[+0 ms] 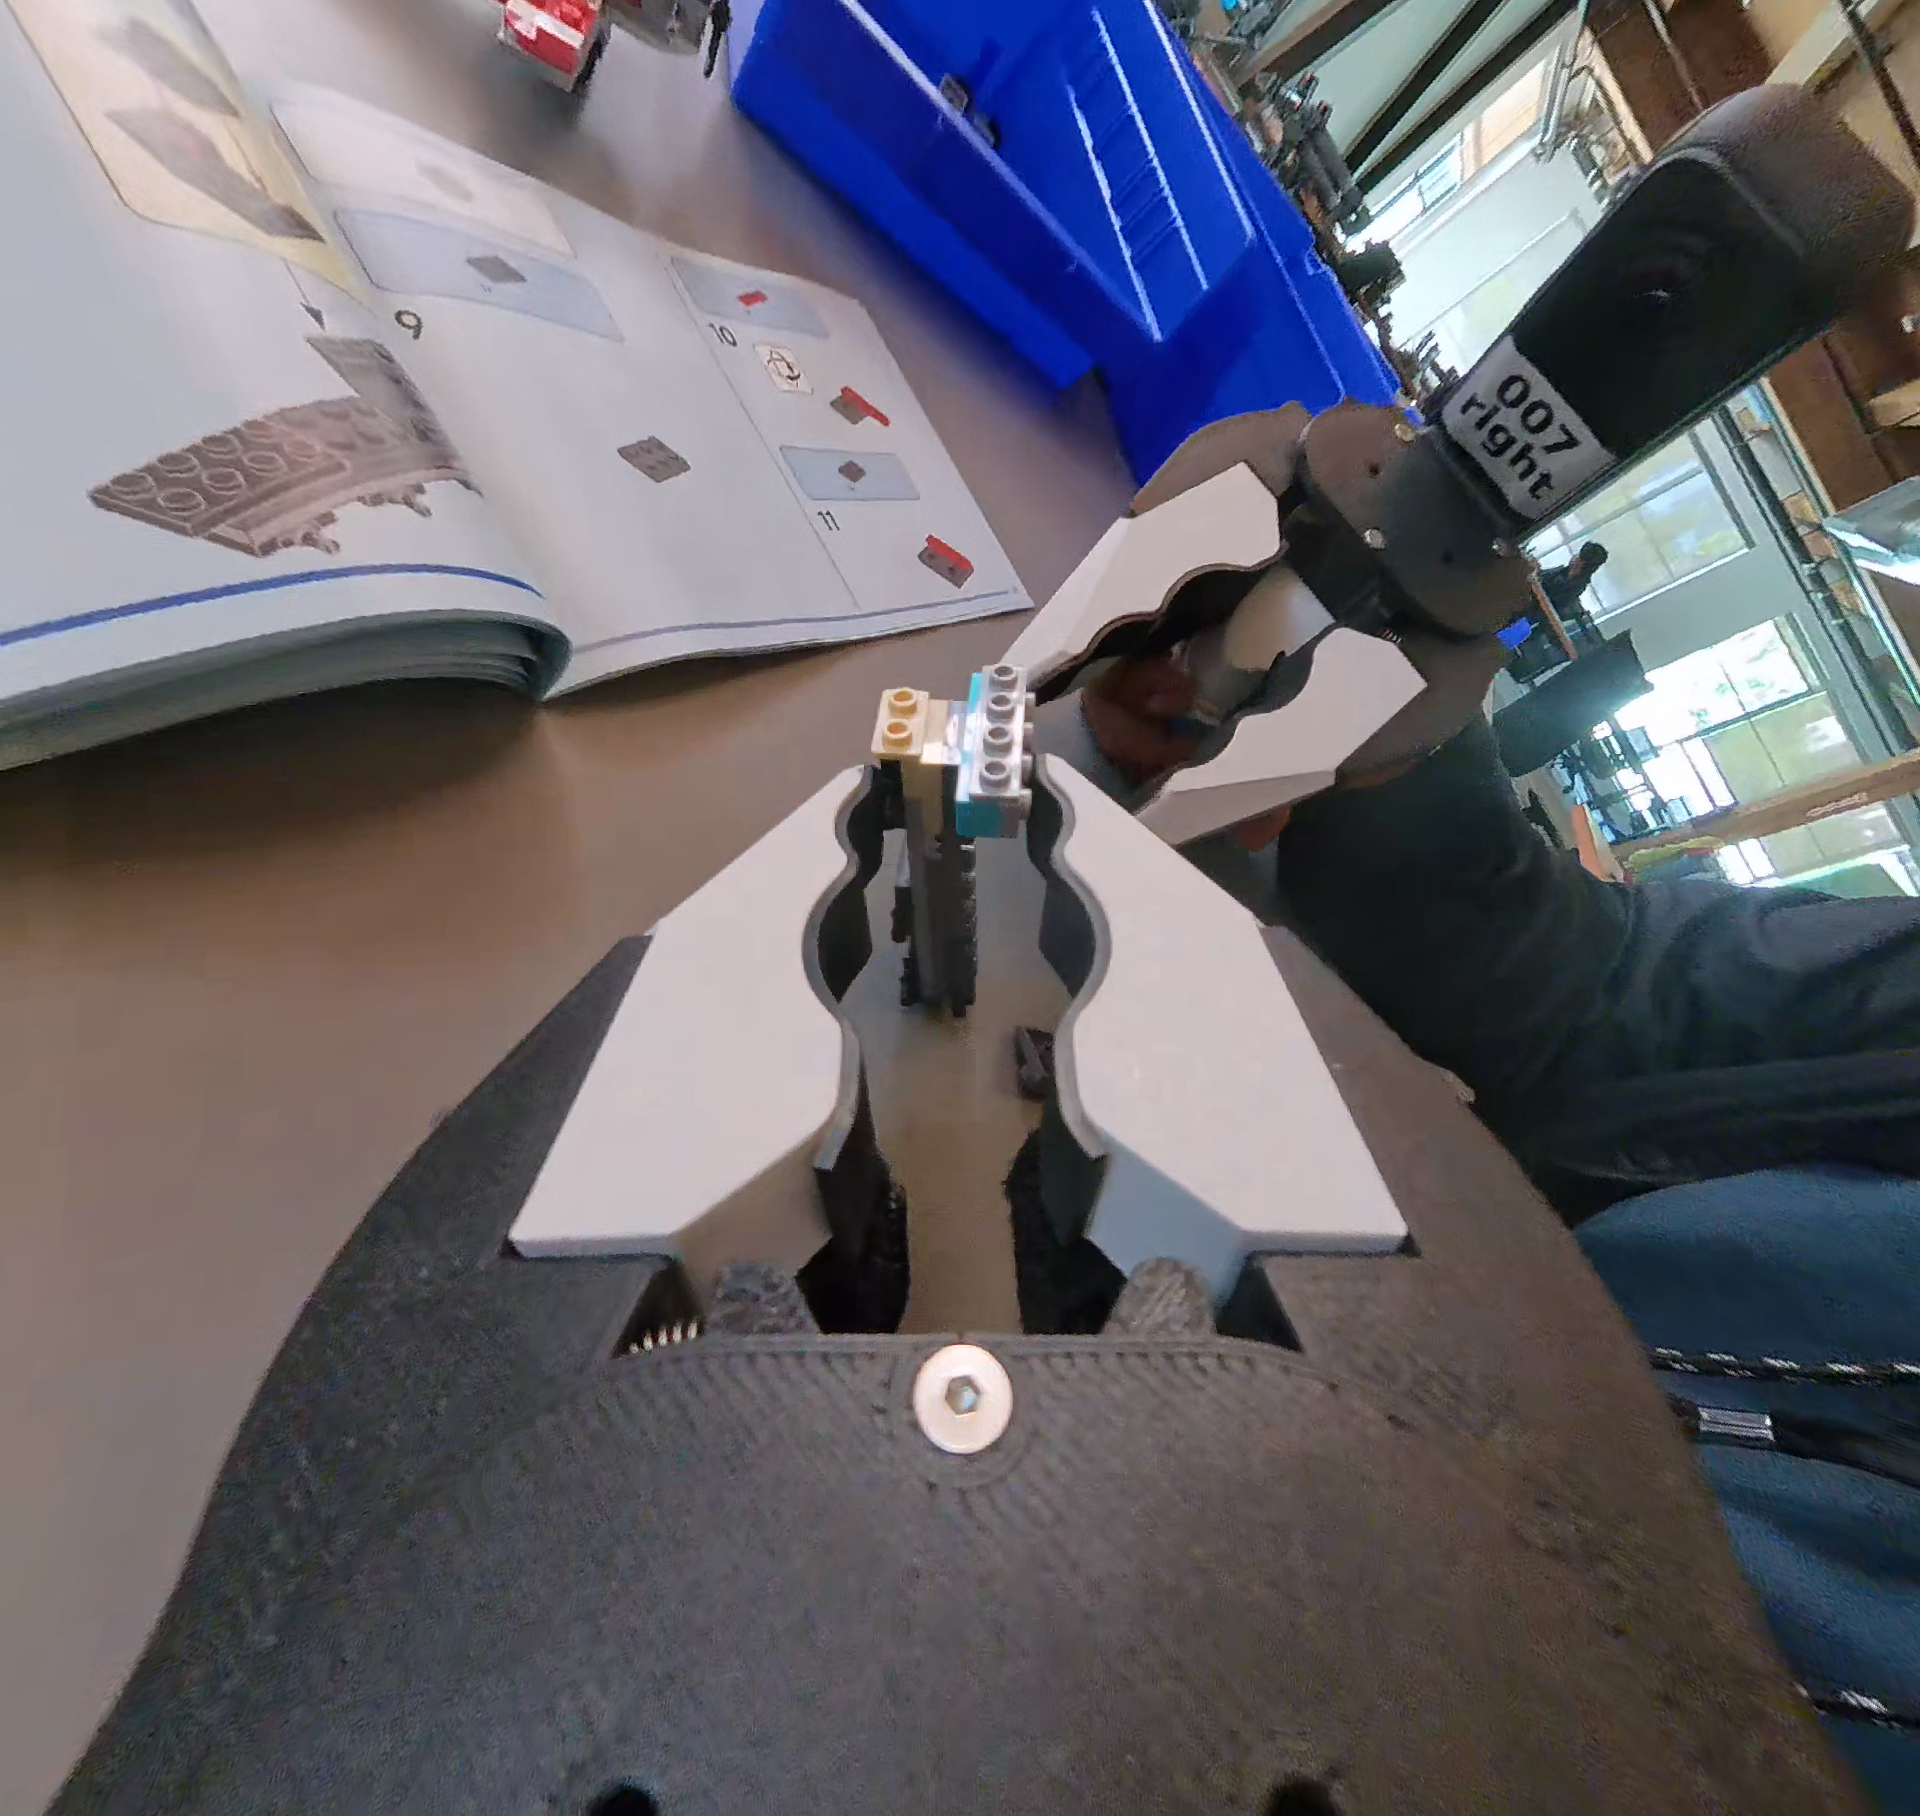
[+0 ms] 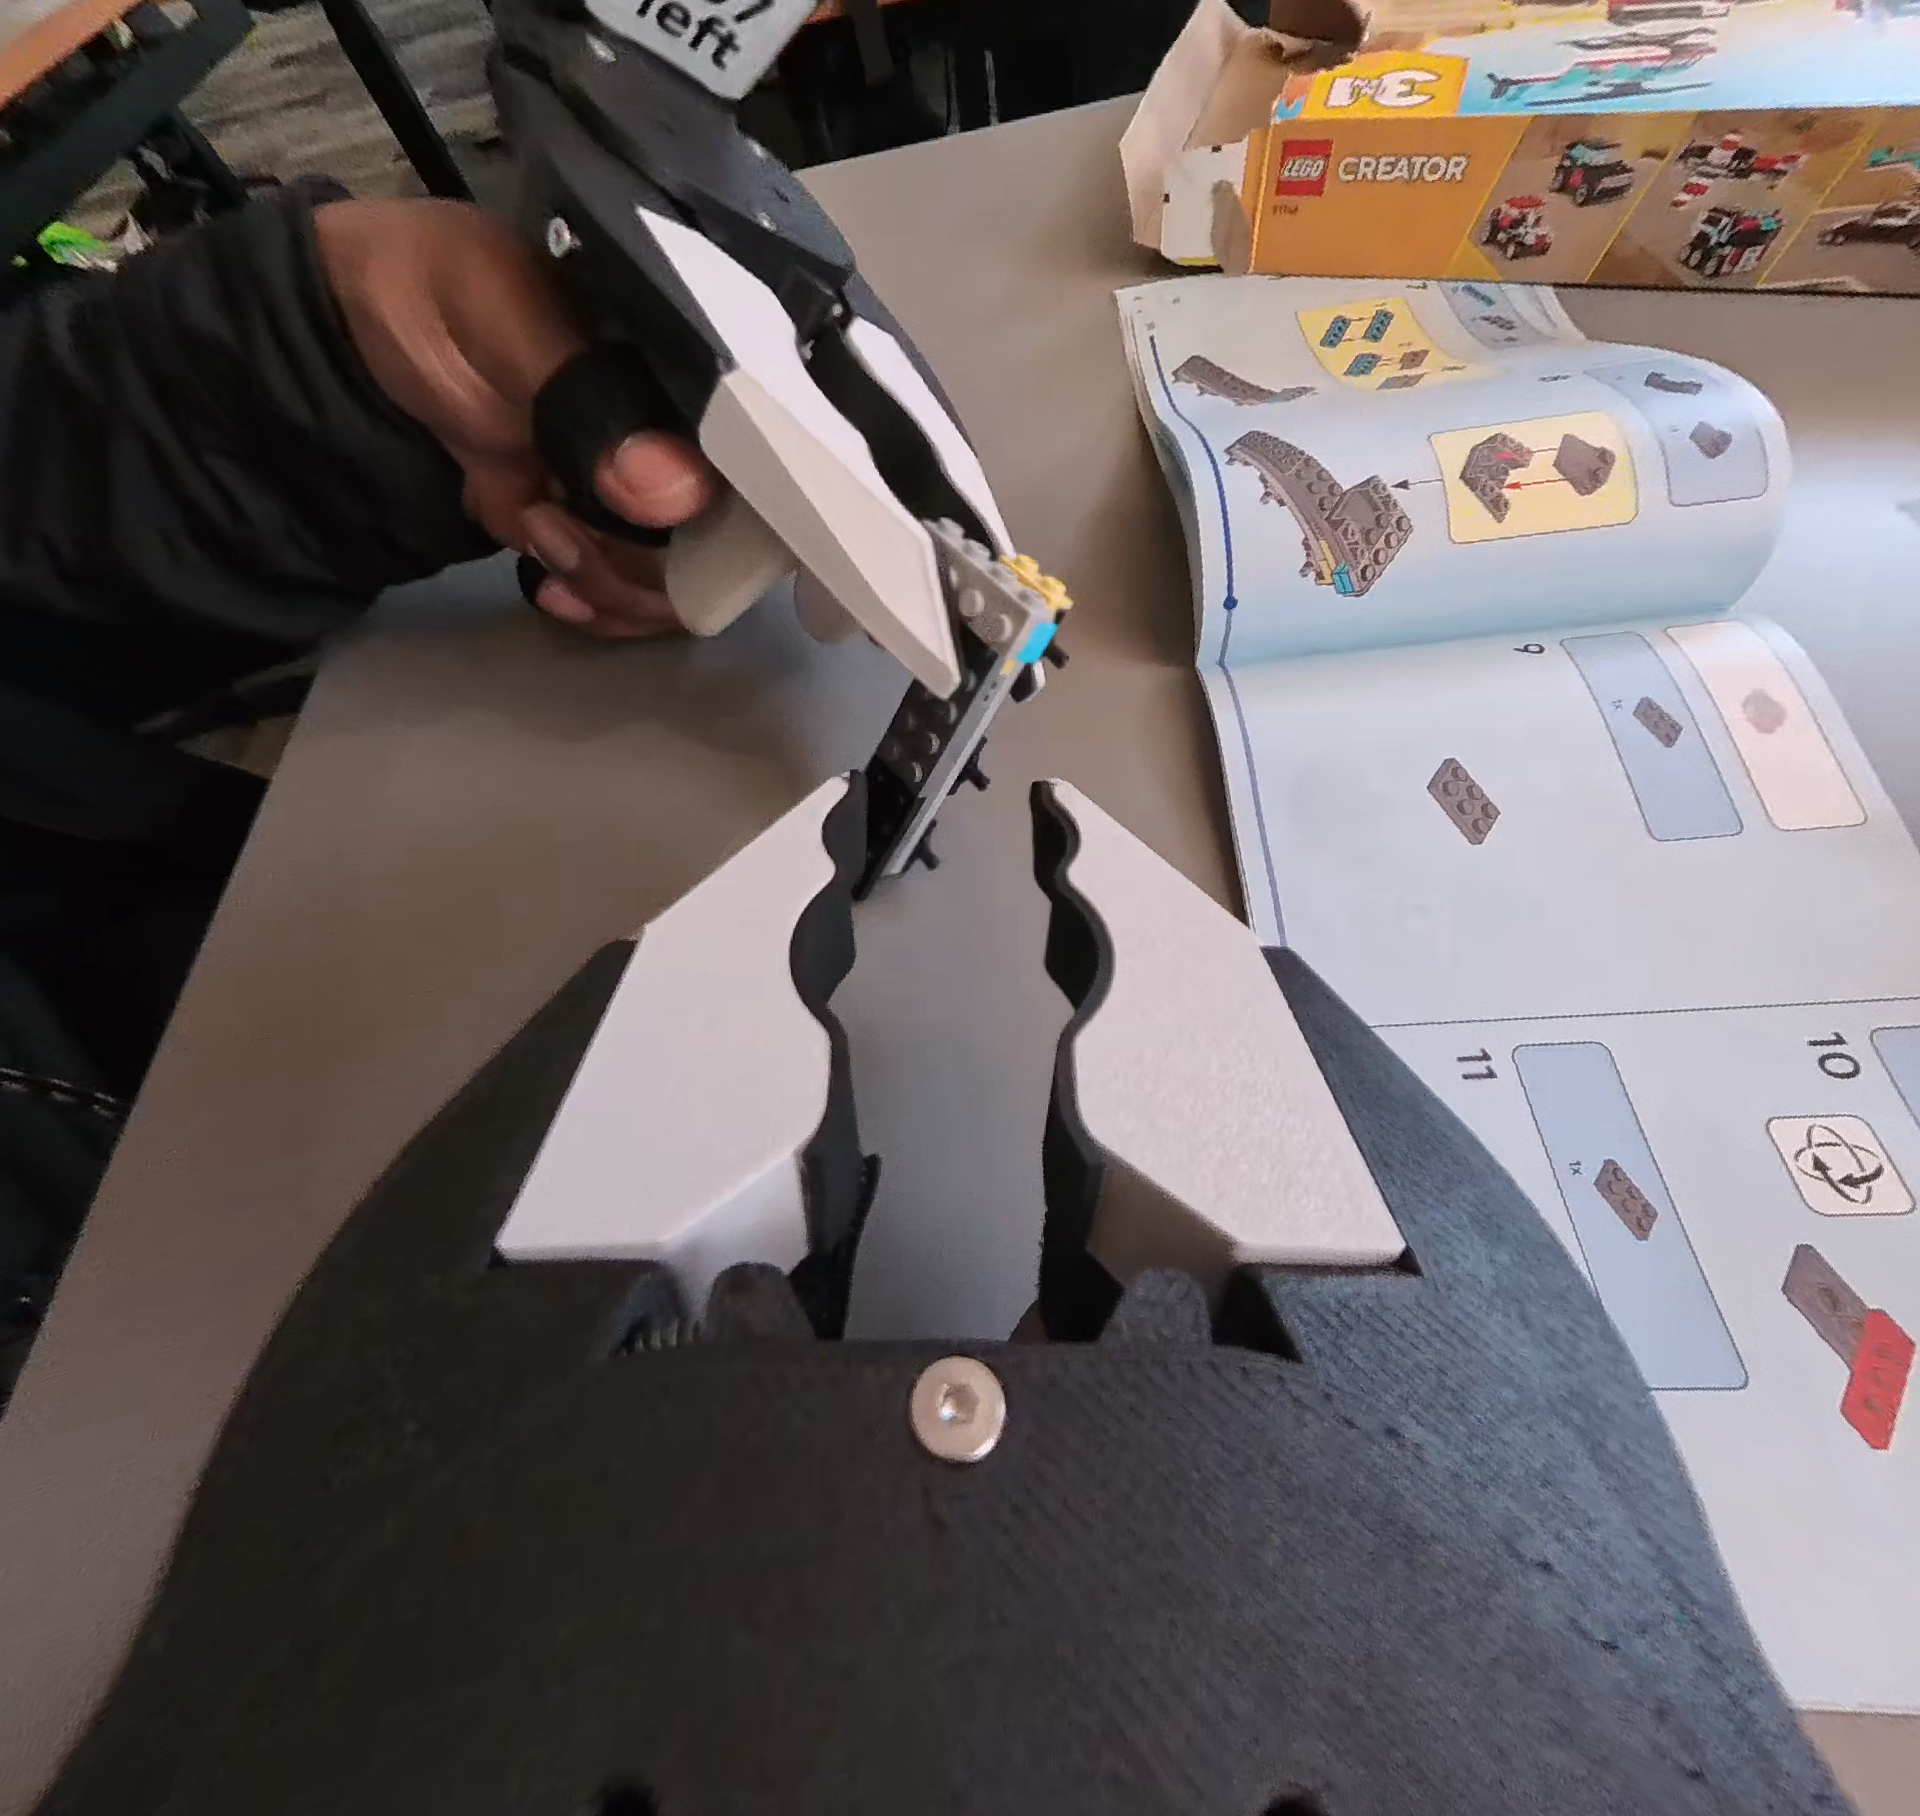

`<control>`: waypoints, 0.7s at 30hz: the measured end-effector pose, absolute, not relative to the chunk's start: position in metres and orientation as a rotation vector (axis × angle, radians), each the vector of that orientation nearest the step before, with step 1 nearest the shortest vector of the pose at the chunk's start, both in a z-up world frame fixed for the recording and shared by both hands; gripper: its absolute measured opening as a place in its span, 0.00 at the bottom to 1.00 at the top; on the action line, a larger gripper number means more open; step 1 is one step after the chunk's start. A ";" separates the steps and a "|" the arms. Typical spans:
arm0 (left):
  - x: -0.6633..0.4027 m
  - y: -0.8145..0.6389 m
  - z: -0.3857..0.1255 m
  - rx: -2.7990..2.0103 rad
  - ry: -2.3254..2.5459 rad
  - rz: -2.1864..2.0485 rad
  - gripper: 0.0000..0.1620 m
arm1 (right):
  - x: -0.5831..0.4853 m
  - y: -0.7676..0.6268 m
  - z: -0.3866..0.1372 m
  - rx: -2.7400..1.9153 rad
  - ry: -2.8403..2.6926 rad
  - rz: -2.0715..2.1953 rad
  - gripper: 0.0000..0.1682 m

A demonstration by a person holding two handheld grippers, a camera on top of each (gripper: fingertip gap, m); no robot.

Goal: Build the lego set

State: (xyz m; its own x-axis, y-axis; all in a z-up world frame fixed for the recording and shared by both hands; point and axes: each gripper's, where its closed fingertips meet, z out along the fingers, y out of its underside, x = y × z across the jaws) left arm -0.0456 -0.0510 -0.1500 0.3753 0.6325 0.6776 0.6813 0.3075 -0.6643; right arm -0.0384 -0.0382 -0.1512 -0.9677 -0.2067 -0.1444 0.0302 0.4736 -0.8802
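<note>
Setting: grey matte table [image 2: 540, 779] lying under an open instruction booklet [image 2: 1558, 831], with the torn set box [image 2: 1558, 166] and blue bins [image 1: 987, 156] standing beyond.
Left gripper [image 1: 951, 800]: clenching the long grey-and-black lego assembly [image 1: 940, 893], which is sticking out past its fingertips above the table.
Right gripper [image 2: 940, 800]: released, empty, its jaws hovering around the assembly's lower end.
Advice: keeping the left grasp steady looks wise while the right is closing squarely on studded plastic.
Textures: wavy black pads, smooth pale fingers, glossy bricks.

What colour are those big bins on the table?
Bright blue bins; the left wrist view shows them best.
</note>
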 end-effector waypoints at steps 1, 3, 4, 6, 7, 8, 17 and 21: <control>-0.046 -0.050 -0.150 -1.379 -1.301 -0.049 0.17 | -0.038 -0.039 -0.152 -0.156 2.503 -1.492 0.19; -0.047 -0.049 -0.151 -1.381 -1.302 -0.044 0.17 | -0.038 -0.039 -0.154 -0.163 2.522 -1.483 0.19; -0.048 -0.049 -0.151 -1.378 -1.307 -0.044 0.17 | -0.037 -0.039 -0.155 -0.170 2.531 -1.476 0.19; -0.048 -0.051 -0.152 -1.370 -1.324 -0.047 0.16 | -0.036 -0.039 -0.158 -0.190 2.558 -1.461 0.19; -0.049 -0.052 -0.153 -1.364 -1.335 -0.046 0.16 | -0.035 -0.039 -0.160 -0.203 2.571 -1.452 0.19; -0.049 -0.054 -0.153 -1.357 -1.347 -0.044 0.16 | -0.034 -0.038 -0.161 -0.215 2.584 -1.442 0.19; -0.044 -0.059 -0.154 -1.298 -1.390 -0.068 0.17 | -0.036 -0.020 -0.156 -0.179 2.605 -1.444 0.18; -0.043 -0.061 -0.153 -1.282 -1.393 -0.070 0.18 | -0.030 0.005 -0.163 -0.065 2.632 -1.438 0.18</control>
State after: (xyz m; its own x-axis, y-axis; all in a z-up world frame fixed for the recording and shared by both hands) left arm -0.0427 -0.0605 -0.1531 0.2858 0.6205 0.7303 0.6910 0.3945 -0.6057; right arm -0.0297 0.0050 -0.1626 -0.9891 -0.1053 -0.1027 0.0295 0.5417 -0.8401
